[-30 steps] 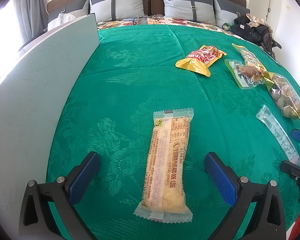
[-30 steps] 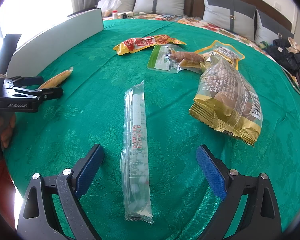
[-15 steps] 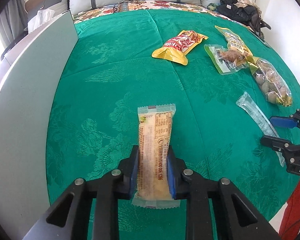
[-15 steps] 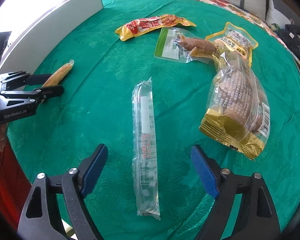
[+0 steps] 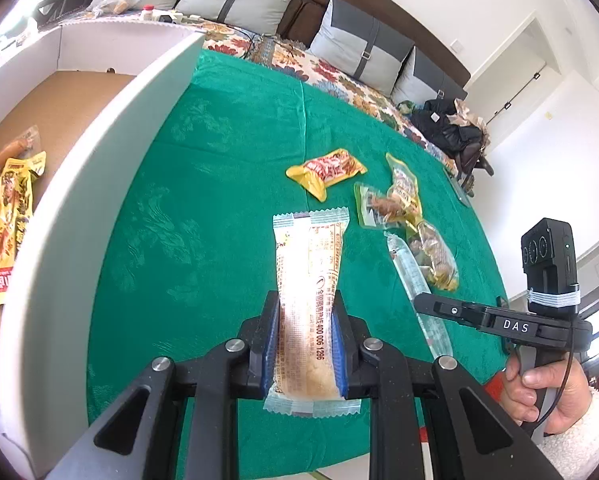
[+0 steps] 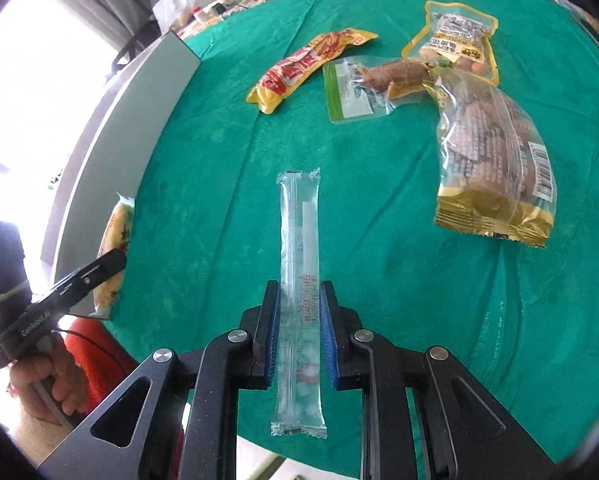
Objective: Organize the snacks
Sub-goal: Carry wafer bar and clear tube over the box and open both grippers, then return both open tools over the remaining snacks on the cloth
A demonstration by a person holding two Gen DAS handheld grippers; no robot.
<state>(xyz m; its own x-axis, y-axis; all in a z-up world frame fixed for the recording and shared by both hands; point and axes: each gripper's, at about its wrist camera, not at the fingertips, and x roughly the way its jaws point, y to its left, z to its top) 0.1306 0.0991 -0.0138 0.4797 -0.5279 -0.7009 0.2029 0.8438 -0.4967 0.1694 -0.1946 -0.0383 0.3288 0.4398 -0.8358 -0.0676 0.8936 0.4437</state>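
My left gripper (image 5: 305, 340) is shut on a long beige bread packet (image 5: 307, 280) and holds it lifted above the green cloth, beside the white wall of a box (image 5: 99, 184). My right gripper (image 6: 299, 336) is shut on a long clear candy sleeve (image 6: 301, 264), lifted above the cloth near its front edge. In the left wrist view the right gripper (image 5: 479, 312) shows at the right with the sleeve (image 5: 415, 284). In the right wrist view the left gripper (image 6: 79, 280) shows at the left with the bread packet (image 6: 115, 248).
Inside the box, a yellow snack bag (image 5: 11, 216) and sausages lie on its brown floor. On the green cloth (image 6: 379, 280) lie a red-yellow packet (image 6: 303, 68), a green-edged pouch (image 6: 363, 88), a yellow-rimmed pouch (image 6: 455, 36) and a gold bag of nuts (image 6: 495, 168).
Both grippers have closed on their packets and lifted them. The left gripper with the bread packet has risen and swung toward the box, whose inside has come into view.
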